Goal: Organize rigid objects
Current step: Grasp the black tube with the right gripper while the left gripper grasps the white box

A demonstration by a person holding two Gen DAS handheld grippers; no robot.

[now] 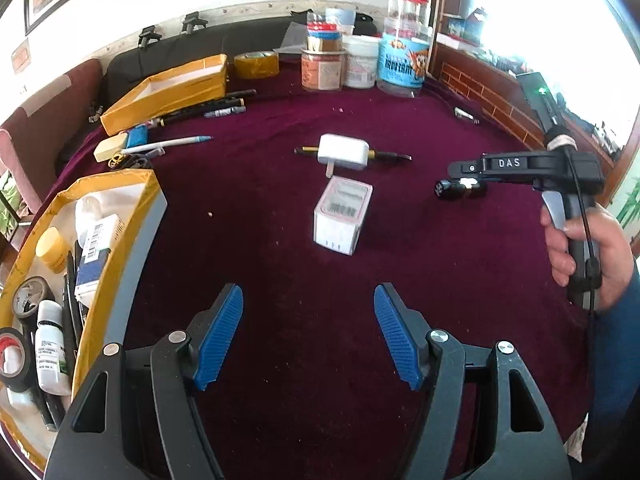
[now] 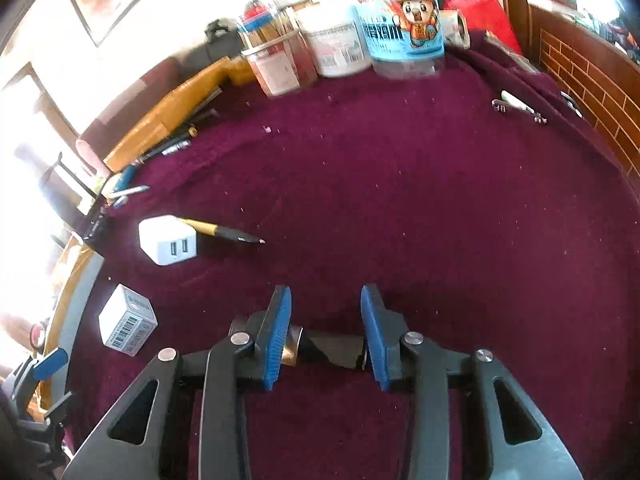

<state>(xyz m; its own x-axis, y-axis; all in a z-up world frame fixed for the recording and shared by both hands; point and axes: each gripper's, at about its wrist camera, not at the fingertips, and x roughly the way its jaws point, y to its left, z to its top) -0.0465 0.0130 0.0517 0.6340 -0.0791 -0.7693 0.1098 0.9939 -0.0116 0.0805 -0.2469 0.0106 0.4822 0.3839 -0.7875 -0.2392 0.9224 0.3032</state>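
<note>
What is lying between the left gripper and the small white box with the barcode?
Nothing: in the left wrist view, only bare maroon cloth lies between the left gripper and the small white box.

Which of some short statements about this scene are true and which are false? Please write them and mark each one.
1. The right gripper is closed on a dark object with a metal band. True.
2. The left gripper holds the white charger. False: it is open and empty.
3. The charger lies across a black and gold pen. True.
4. The small white box is inside the yellow tray. False: it stands on the cloth.
</note>
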